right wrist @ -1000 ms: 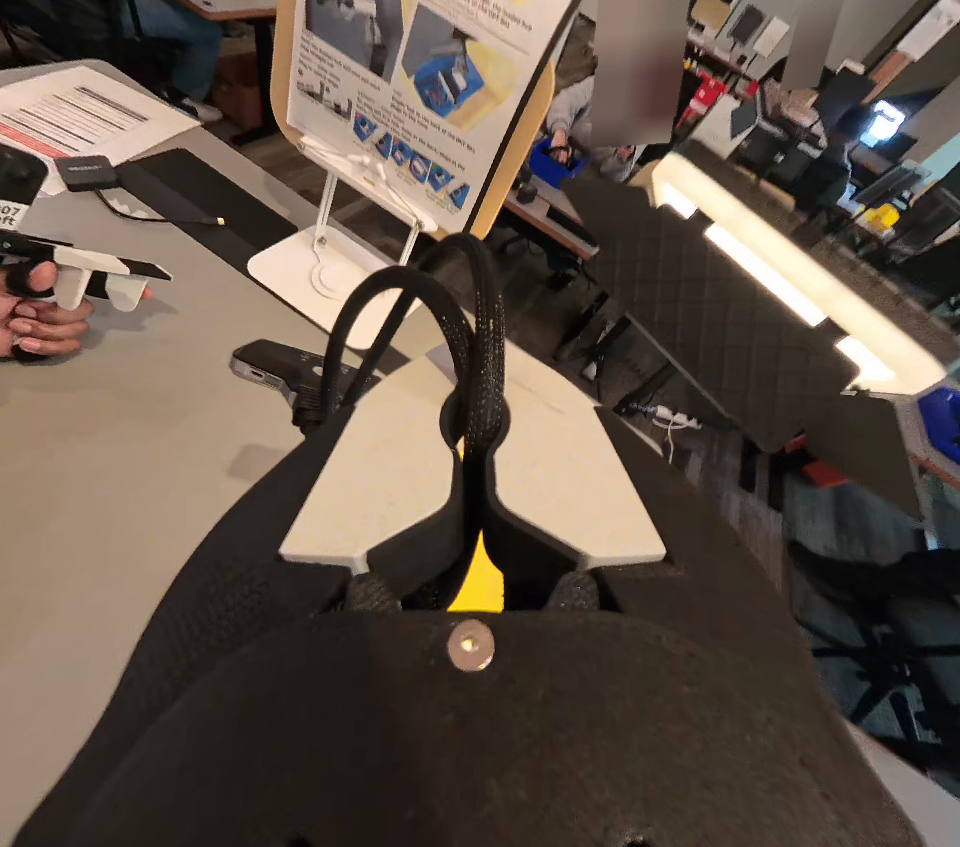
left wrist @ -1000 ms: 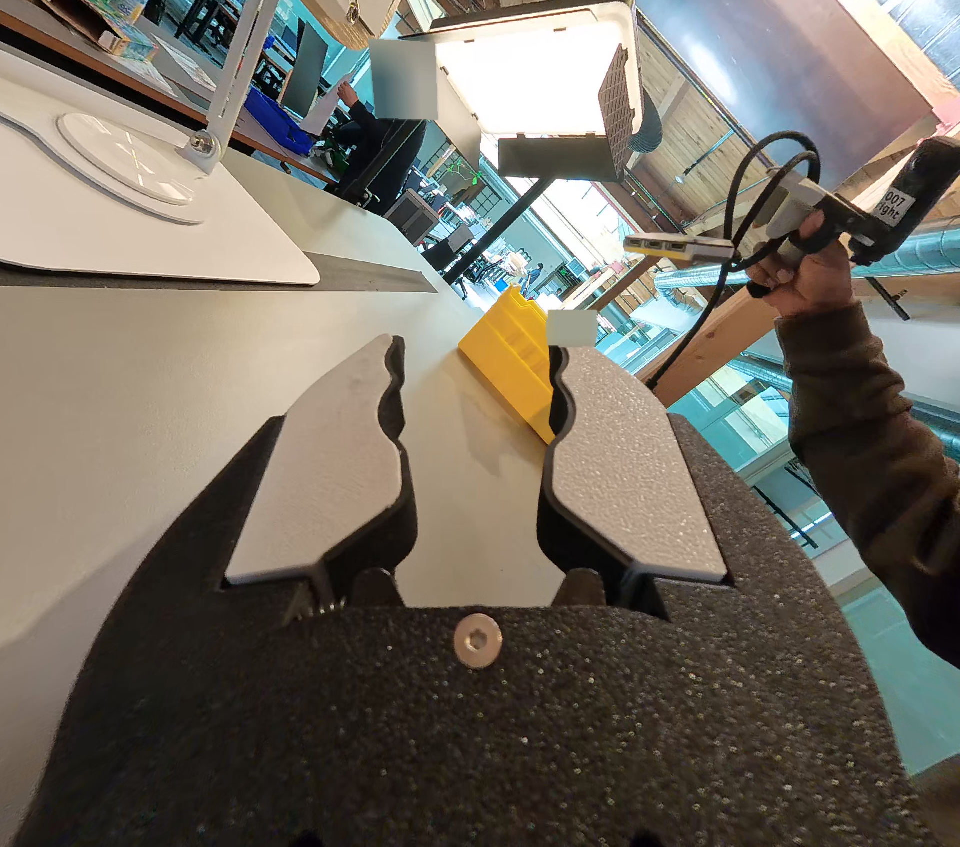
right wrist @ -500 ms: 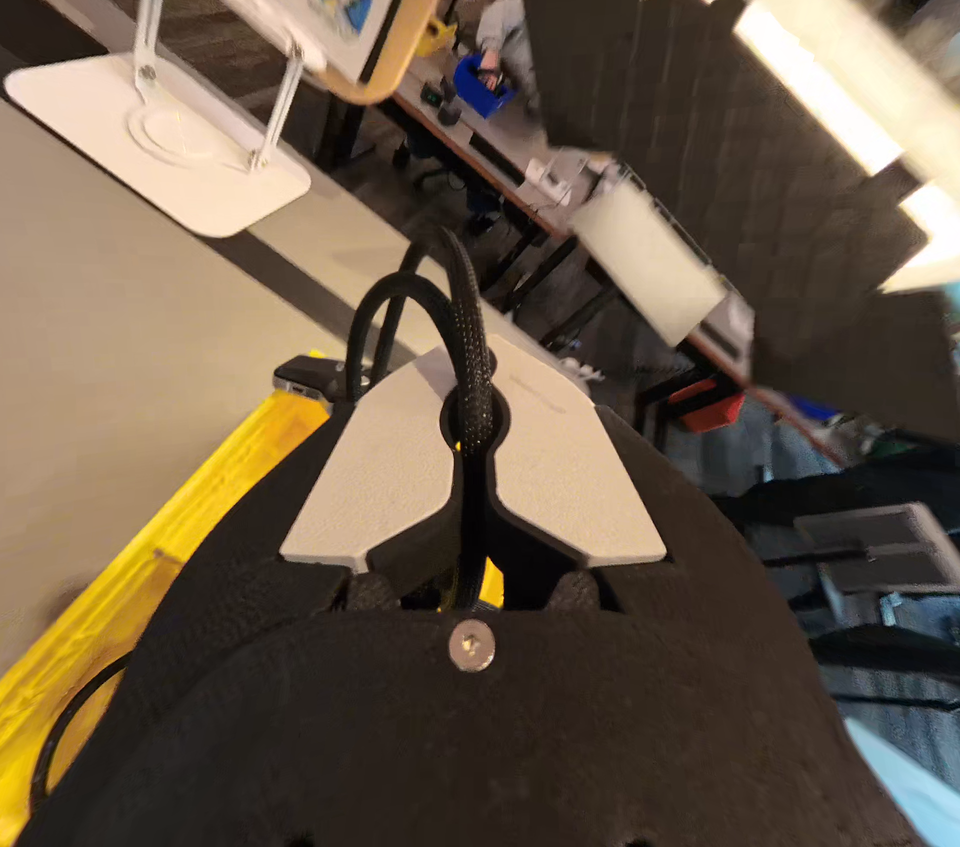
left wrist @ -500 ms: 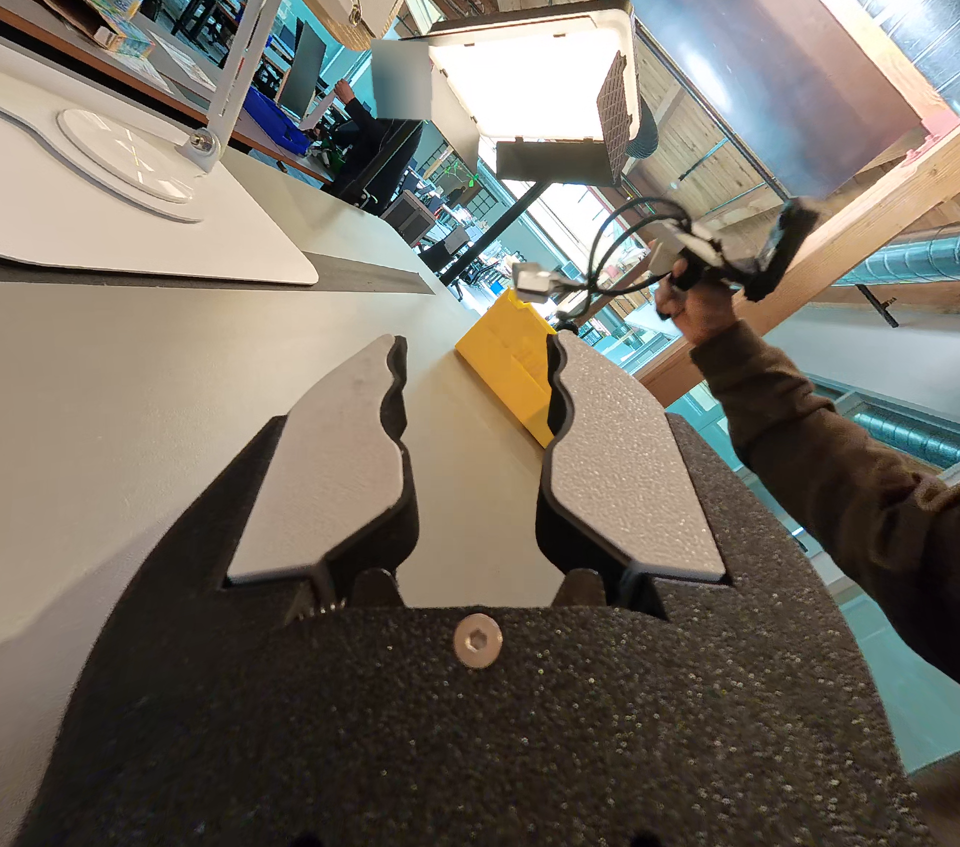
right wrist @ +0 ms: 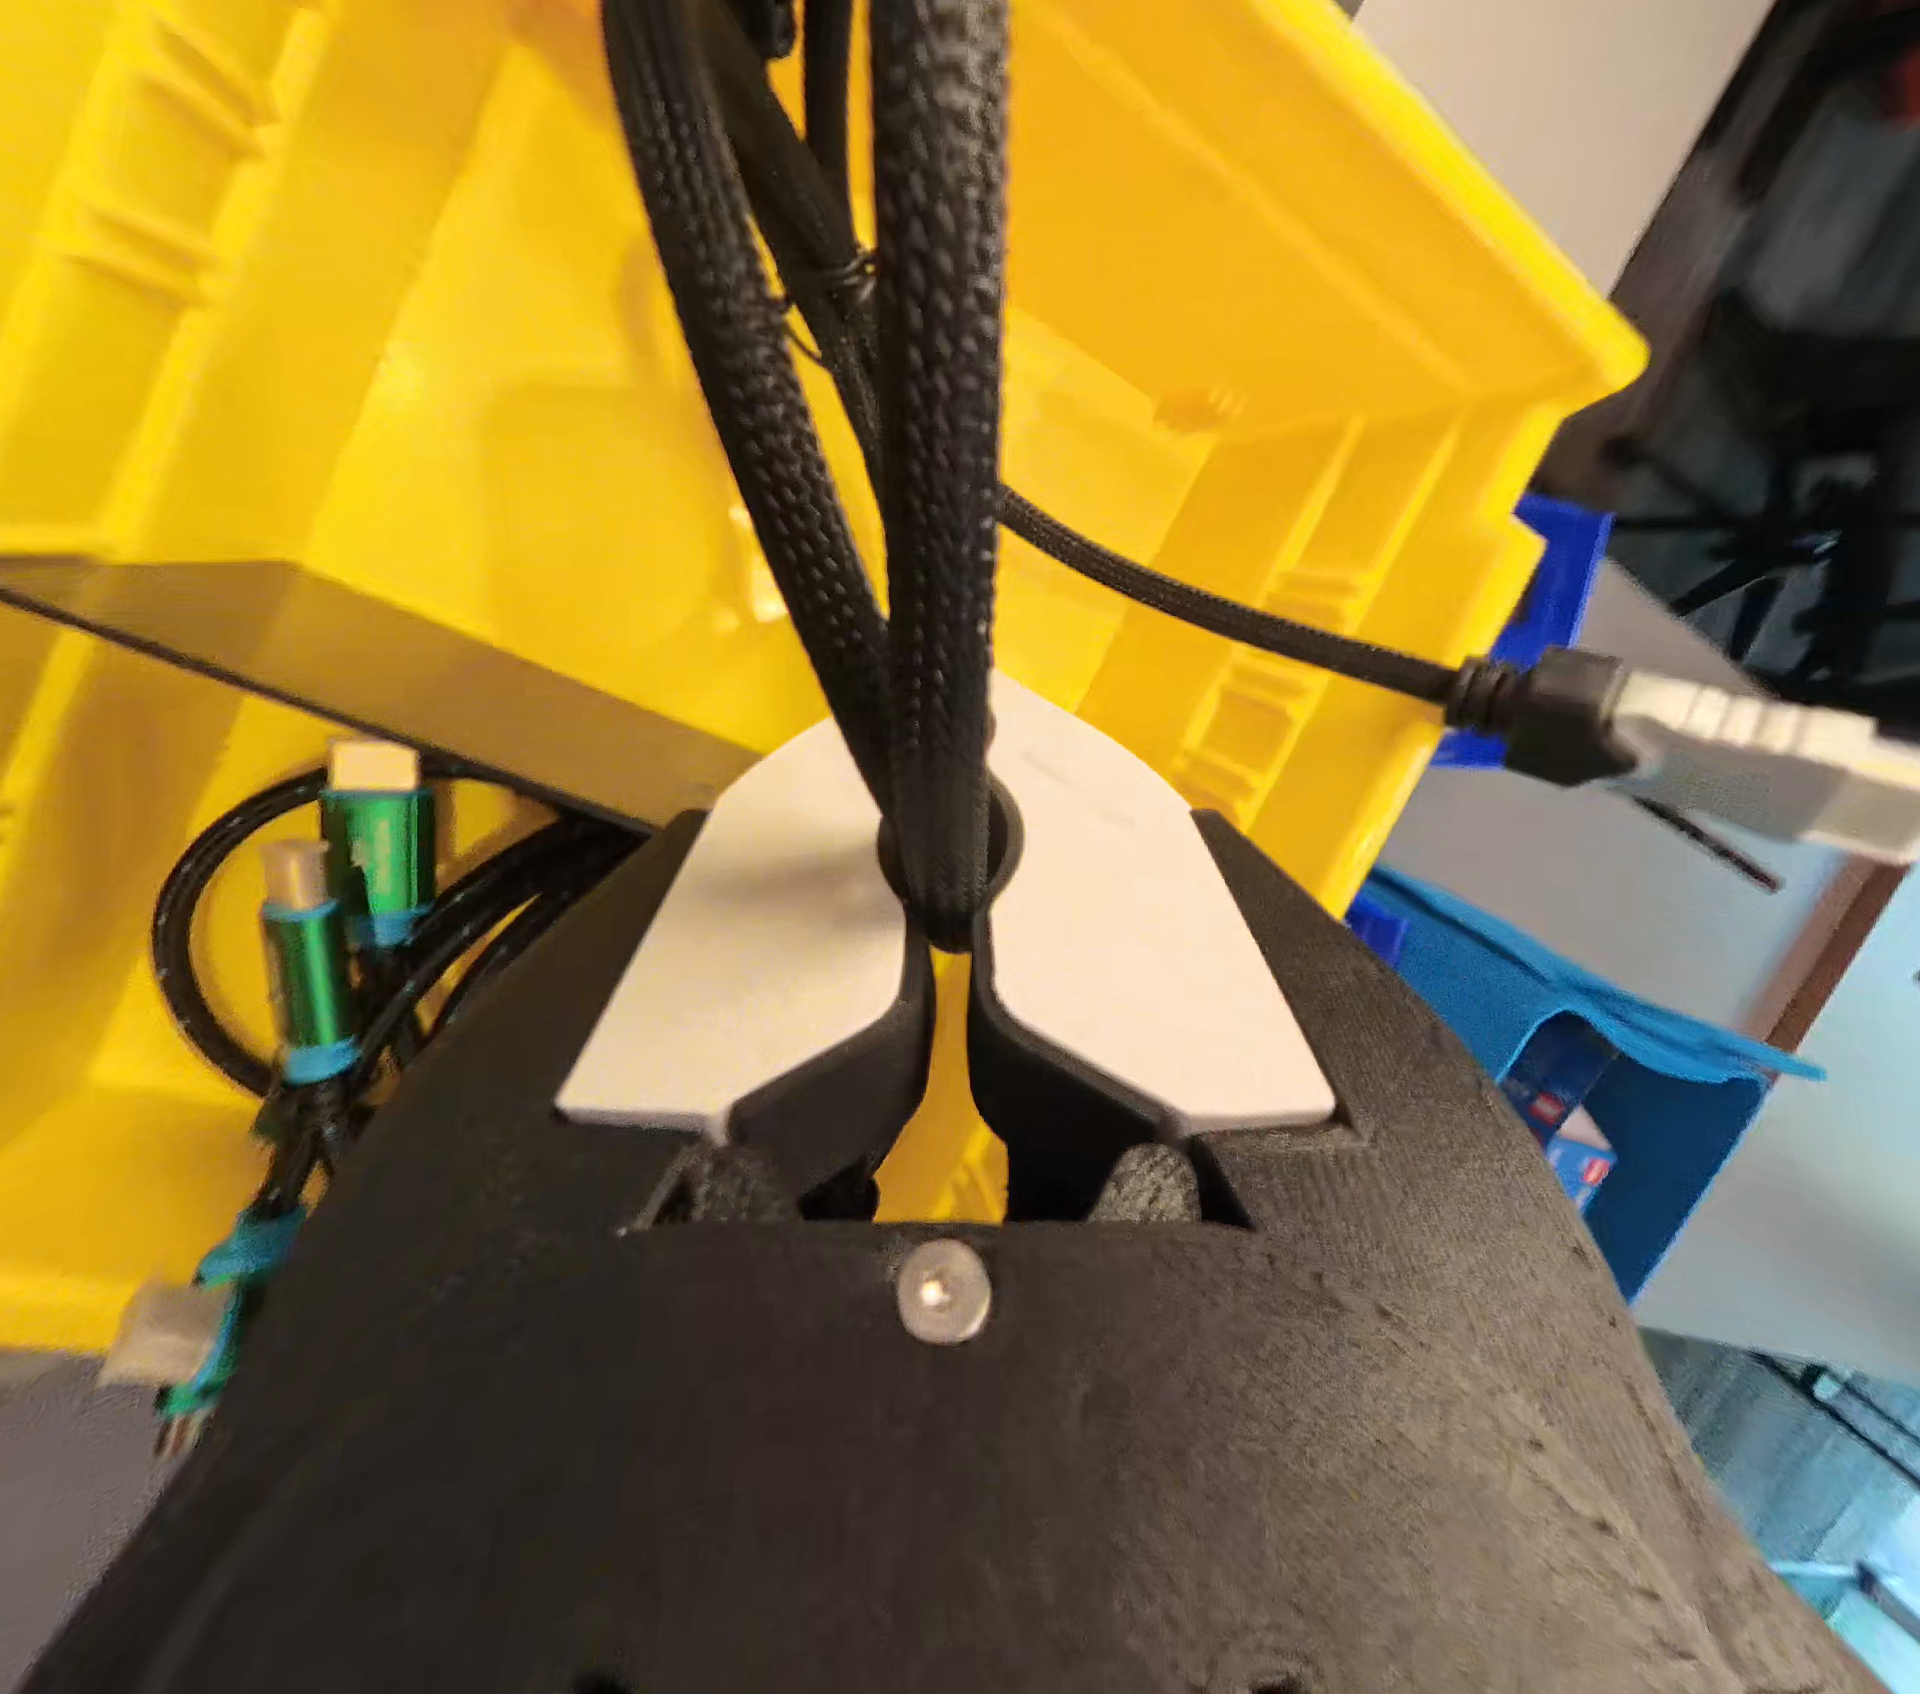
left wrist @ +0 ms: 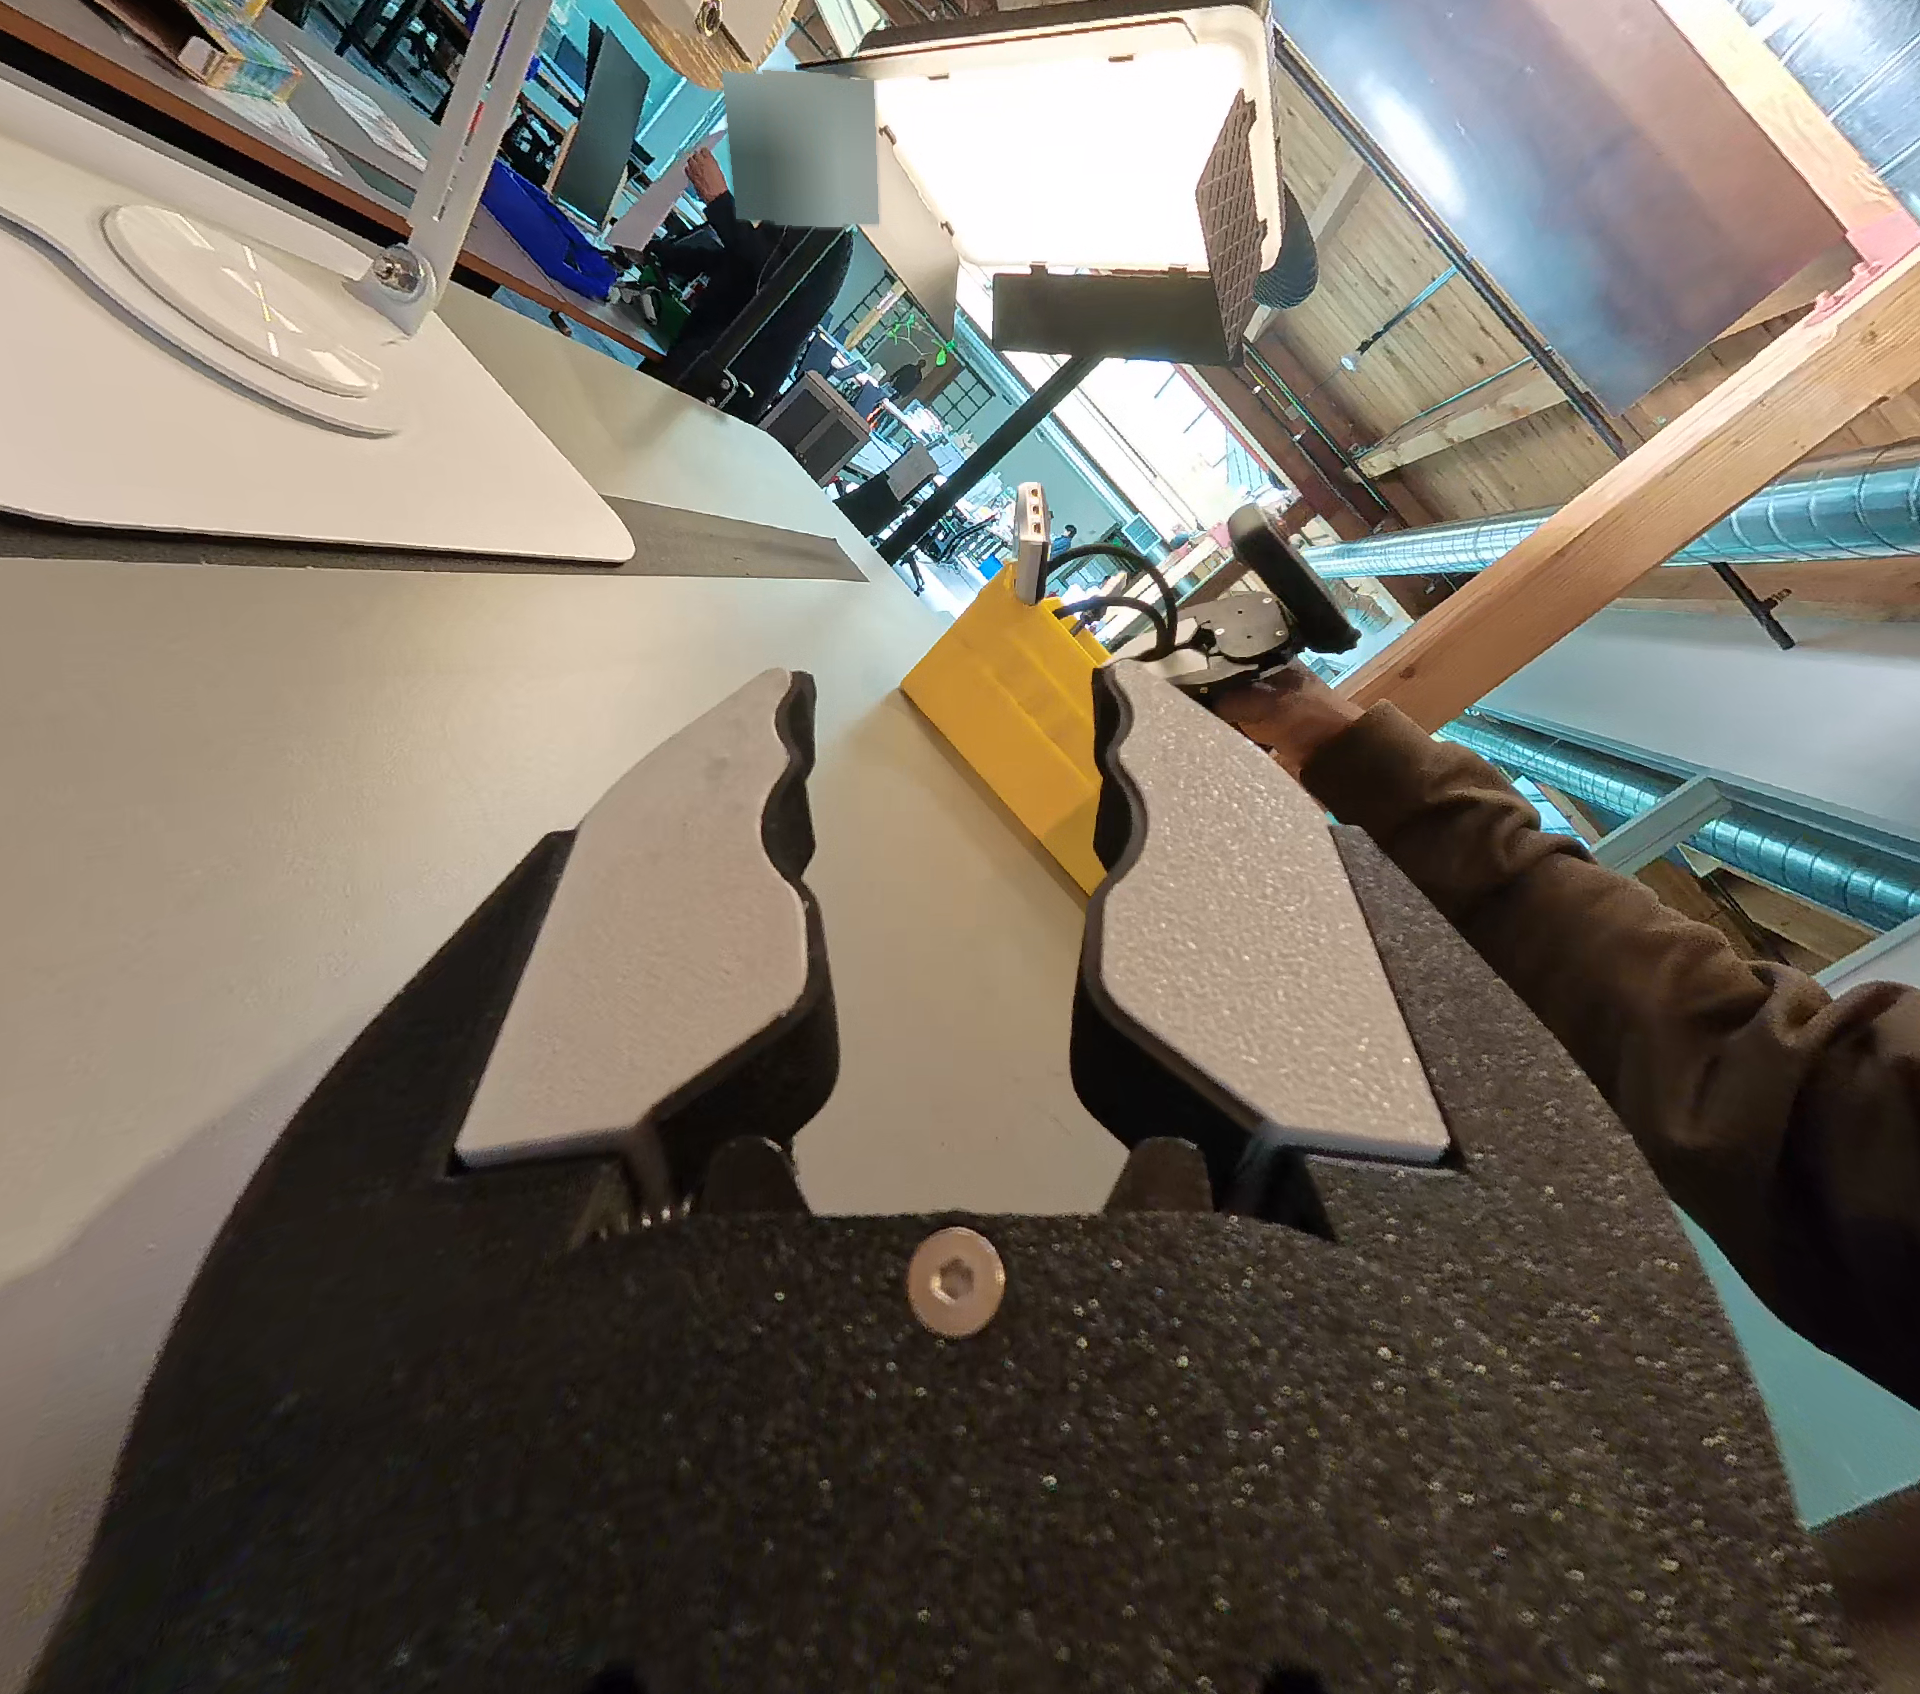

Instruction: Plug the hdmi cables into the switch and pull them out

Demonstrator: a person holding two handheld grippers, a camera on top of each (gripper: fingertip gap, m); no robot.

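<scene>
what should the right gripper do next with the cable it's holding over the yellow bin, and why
Probably lower a little further, then open. The right gripper is shut on a folded black cable directly above the open yellow bin, where a green-plugged cable already lies. The hub on the black cable pokes above the bin's rim, and a plug hangs past its side, so dropping now might leave parts outside.

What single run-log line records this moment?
left gripper: open, over table | right gripper: shut on black braided cable, over yellow bin
</scene>
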